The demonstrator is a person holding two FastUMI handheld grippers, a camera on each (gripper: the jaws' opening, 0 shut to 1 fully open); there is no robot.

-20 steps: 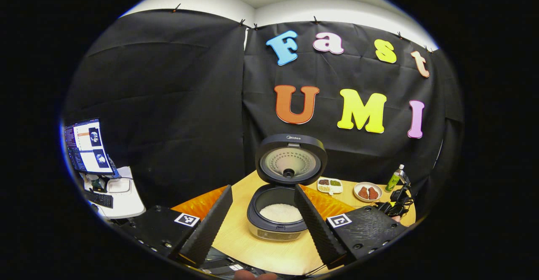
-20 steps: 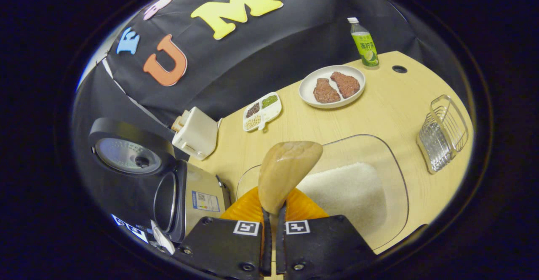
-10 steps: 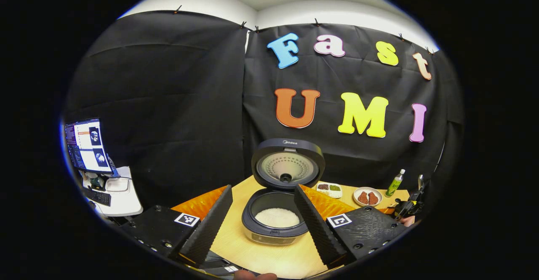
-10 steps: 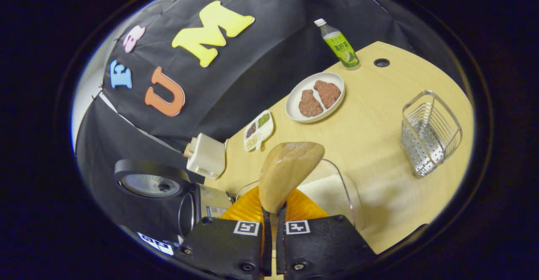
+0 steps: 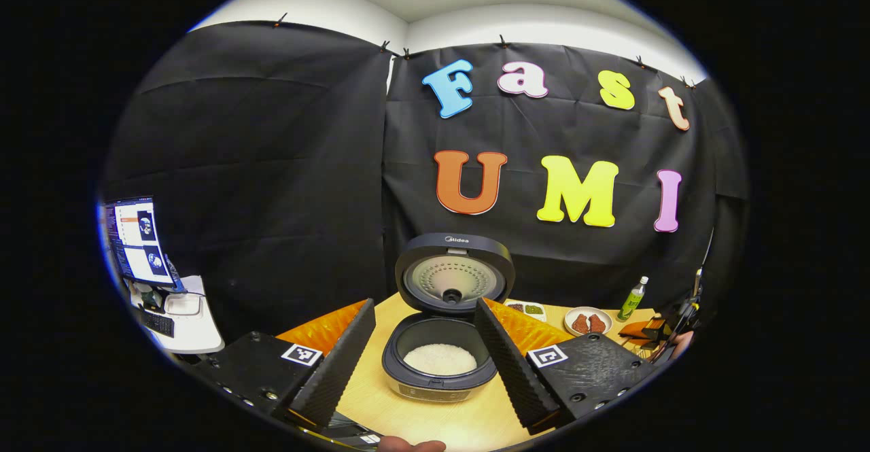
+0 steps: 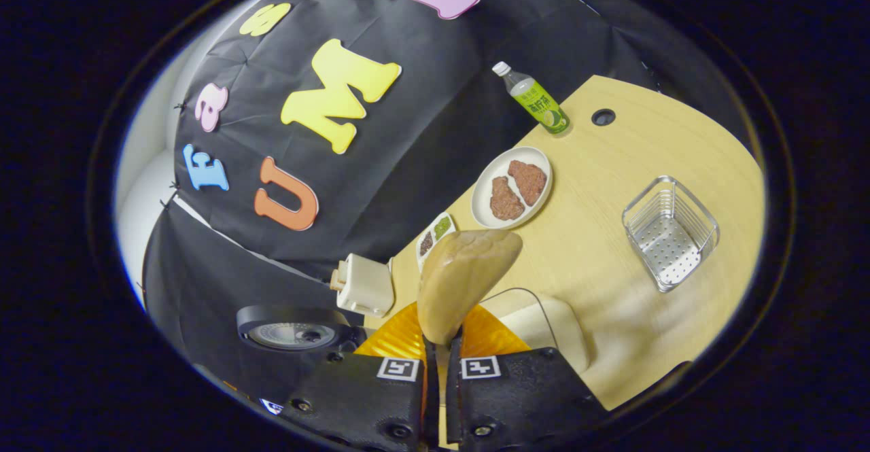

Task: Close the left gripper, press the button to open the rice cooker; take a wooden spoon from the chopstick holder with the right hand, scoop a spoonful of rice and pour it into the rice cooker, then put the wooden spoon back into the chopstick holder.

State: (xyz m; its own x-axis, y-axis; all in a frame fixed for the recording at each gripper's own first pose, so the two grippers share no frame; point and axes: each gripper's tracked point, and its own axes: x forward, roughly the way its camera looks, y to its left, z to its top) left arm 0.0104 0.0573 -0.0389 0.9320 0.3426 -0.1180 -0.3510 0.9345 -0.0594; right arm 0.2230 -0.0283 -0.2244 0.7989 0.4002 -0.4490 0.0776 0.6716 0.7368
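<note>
Right gripper view, bottom centre: right gripper (image 6: 439, 370) clamped narrow on wooden spoon (image 6: 464, 279), bowl upright at mid-frame. Just behind, clear container of rice (image 6: 544, 323) on the worktop (image 6: 612, 262). Farther, at right, wire chopstick holder (image 6: 669, 231); upper centre, plate of meat (image 6: 511, 186), then green bottle (image 6: 533, 98).

Left gripper view, bottom: left gripper (image 5: 425, 350) spread wide. Between its fingers, lower centre, rice cooker (image 5: 440, 363), lid raised, white rice in the pot. Far left, a monitor (image 5: 136, 241).
</note>
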